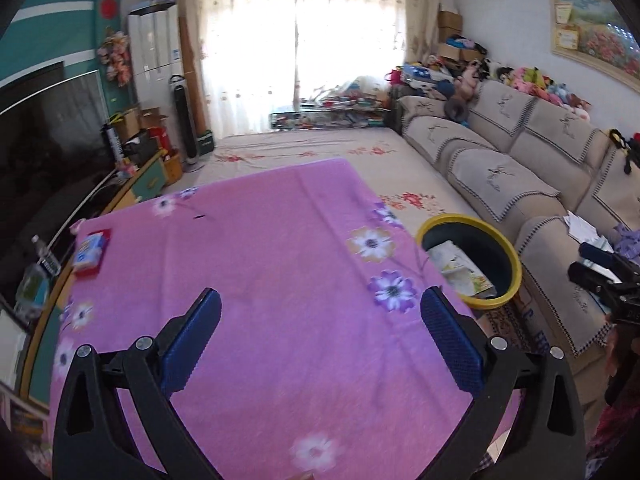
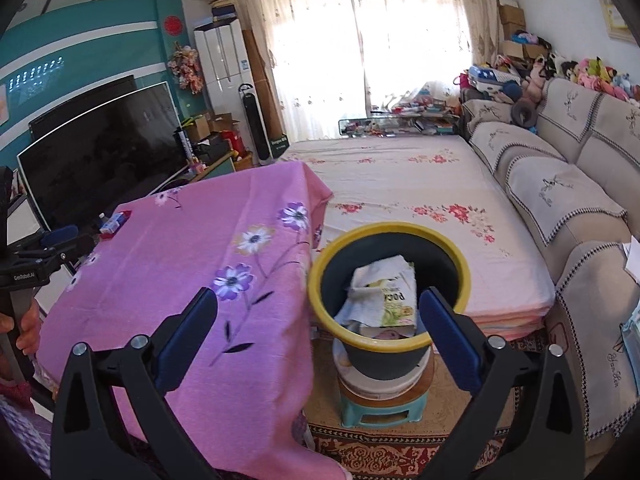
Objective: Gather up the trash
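Overhead, the left gripper (image 1: 320,330) hangs above the pink flowered tablecloth (image 1: 260,280), tilted down toward it, its blue-padded fingers (image 1: 192,344) spread wide with only cloth between them. Far ahead of it and off to its left, near the cloth's far left edge, lies a small red and blue packet (image 1: 91,253), well apart from the fingers. To its right, just past the table's edge, stands the yellow-rimmed bin (image 1: 508,256) with crumpled paper and wrappers (image 1: 460,268) inside.

From the right wrist view, the right gripper (image 2: 318,328) is held over the gap between table and bin, pointing forward and down, jaws also wide apart and holding nothing. The bin (image 2: 320,300) sits directly ahead between the two fingers, closer to the right one, which overlaps its rim in this view. Inside it lie a white tissue and a printed carton (image 2: 384,296). The bin rests on a white pail stacked on a green stool (image 2: 380,412). At the left edge of this view a hand (image 2: 26,326) grips the other gripper's handle.
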{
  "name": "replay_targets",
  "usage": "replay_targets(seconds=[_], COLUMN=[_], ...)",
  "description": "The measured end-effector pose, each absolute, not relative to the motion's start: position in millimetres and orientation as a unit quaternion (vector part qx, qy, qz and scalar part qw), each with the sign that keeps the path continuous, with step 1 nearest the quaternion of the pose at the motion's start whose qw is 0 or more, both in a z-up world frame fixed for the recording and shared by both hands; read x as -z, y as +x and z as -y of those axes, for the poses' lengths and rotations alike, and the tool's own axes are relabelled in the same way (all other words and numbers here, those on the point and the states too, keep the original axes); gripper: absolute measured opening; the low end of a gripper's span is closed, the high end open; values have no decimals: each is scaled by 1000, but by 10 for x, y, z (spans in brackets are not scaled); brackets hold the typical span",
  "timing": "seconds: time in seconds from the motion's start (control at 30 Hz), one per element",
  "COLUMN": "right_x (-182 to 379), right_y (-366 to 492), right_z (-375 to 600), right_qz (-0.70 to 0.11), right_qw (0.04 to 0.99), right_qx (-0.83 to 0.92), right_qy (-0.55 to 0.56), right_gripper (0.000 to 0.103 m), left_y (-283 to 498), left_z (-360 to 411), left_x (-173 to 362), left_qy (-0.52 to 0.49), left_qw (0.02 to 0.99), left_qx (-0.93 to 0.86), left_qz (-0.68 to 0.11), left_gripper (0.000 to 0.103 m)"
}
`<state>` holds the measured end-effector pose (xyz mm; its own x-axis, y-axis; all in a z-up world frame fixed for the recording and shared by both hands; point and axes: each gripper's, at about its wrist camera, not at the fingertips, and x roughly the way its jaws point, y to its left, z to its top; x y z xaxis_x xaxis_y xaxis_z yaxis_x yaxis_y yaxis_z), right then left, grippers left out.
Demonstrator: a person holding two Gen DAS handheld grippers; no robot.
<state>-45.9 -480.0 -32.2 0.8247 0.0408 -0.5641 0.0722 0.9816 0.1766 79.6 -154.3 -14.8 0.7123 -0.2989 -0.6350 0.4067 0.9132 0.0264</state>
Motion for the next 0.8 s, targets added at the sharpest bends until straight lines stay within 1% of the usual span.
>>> replay_targets(seconds=[0.23,0.37,0.6,0.8], right_x=[-154,-242,-150,-151], right_y=[-655,-693,-726,-763], right_z=[4026,3855,3788,3802], right_qz=[-238,-221,-234,-231], right_qw=[971,975,972,973], right_qx=[6,5,8,15], right_qy=[31,22,19,20], right_gripper=[96,96,96,96], left_y=[215,-53,-240,-244], left_z=[282,-163,-335,-156], left_x=[-17,-81,-92,-103], left_qy=[54,38,29,23], left_qw=[954,963,964,963], left_qx=[64,20,8,12], left_qz=[-289,-267,-264,-268], left_gripper=[98,98,98,98])
